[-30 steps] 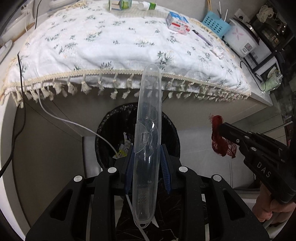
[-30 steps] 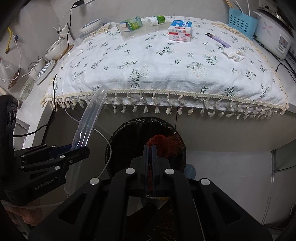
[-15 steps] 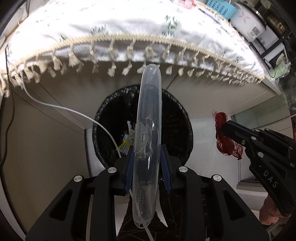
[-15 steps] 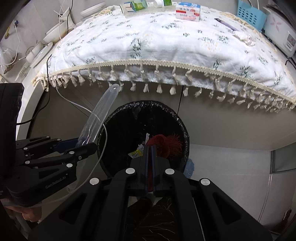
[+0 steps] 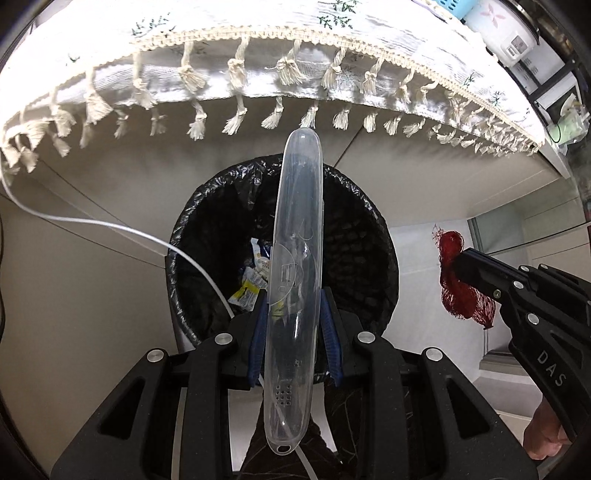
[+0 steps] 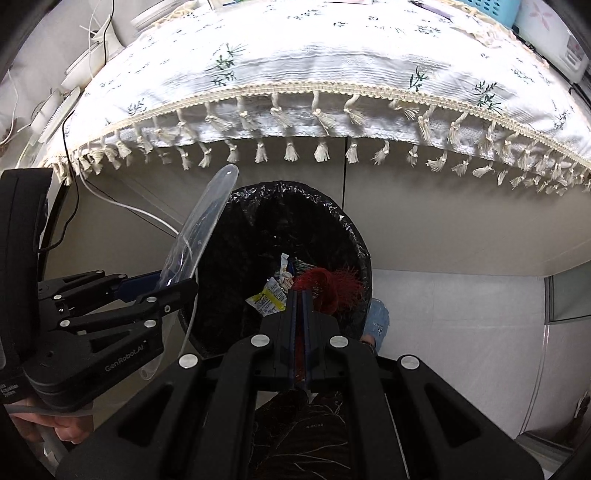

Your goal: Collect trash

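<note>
My left gripper [image 5: 293,314] is shut on a long clear plastic case [image 5: 297,258] and holds it above the near rim of a round bin lined with a black bag [image 5: 365,243]. My right gripper [image 6: 301,299] is shut on a red mesh net [image 6: 332,286], over the bin's near right rim [image 6: 354,236]. In the left wrist view the right gripper [image 5: 461,264] hangs to the right of the bin with the red net [image 5: 461,299] dangling from it. In the right wrist view the left gripper [image 6: 173,286] and its clear case [image 6: 201,229] are at the bin's left edge.
Wrappers [image 6: 273,291] lie in the bin. A table with a white flowered, tasselled cloth [image 6: 332,85] overhangs the bin's far side. A white cable [image 5: 110,225] runs from the table to the bin's left side. A rice cooker [image 5: 506,29] stands at the table's right end.
Both grippers have moved down and forward toward the bin, still holding their items. The table edge has risen in both views and the bin looks larger.
</note>
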Demonstrator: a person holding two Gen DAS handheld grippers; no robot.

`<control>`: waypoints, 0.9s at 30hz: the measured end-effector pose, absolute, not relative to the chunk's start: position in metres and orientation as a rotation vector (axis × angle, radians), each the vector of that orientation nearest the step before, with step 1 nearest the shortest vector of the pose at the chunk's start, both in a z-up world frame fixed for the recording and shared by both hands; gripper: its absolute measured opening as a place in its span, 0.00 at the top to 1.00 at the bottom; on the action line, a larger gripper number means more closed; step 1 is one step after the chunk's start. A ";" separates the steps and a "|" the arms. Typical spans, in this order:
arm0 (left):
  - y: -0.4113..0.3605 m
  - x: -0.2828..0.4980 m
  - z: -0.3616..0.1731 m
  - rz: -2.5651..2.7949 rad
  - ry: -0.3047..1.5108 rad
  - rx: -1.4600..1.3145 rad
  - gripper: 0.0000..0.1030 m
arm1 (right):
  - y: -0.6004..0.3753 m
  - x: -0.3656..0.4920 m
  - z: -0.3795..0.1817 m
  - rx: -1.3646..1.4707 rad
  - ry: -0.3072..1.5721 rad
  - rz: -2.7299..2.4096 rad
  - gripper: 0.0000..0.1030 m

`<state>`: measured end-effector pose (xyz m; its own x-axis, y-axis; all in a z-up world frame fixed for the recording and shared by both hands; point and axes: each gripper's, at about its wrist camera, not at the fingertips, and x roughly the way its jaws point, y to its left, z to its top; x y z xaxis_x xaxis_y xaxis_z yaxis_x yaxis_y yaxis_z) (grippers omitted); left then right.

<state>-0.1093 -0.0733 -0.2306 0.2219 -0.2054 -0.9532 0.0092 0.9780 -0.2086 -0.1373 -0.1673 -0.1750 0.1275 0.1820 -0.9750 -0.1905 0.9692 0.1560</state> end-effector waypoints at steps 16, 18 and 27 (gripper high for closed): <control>-0.096 -0.104 -0.262 -0.193 1.407 -0.103 0.72 | -0.175 -0.132 -0.193 -0.018 1.439 0.237 0.98; -0.098 -0.104 -0.262 -0.198 1.405 -0.103 0.72 | -0.179 -0.132 -0.195 -0.012 1.442 0.232 0.98; -0.091 -0.107 -0.244 -0.172 1.336 -0.131 0.38 | -0.178 -0.127 -0.199 0.011 1.452 0.233 0.98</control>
